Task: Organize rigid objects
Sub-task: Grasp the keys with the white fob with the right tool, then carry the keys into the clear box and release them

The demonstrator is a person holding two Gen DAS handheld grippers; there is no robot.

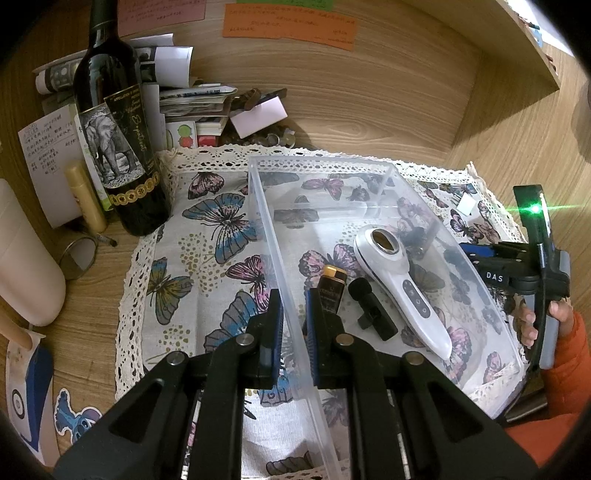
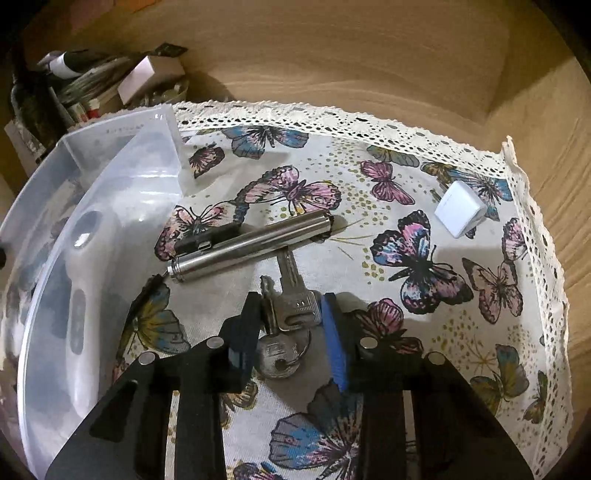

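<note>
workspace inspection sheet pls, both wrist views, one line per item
surface: butterfly cloth with lace edge on a wooden desk.
job's things: clear bin holds a white handheld device, a black clip mic and a small dark tube; keys, a metal cylinder and a white cube lie on the cloth outside it.
clutter: wine bottle, paper stack, notes, small mirror.
grippers: left gripper straddles the bin's left wall, seemingly clamped; right gripper is around the keys, contact unclear.
cables: nothing seen.
surroundings: wooden back panel with sticky notes.
</note>
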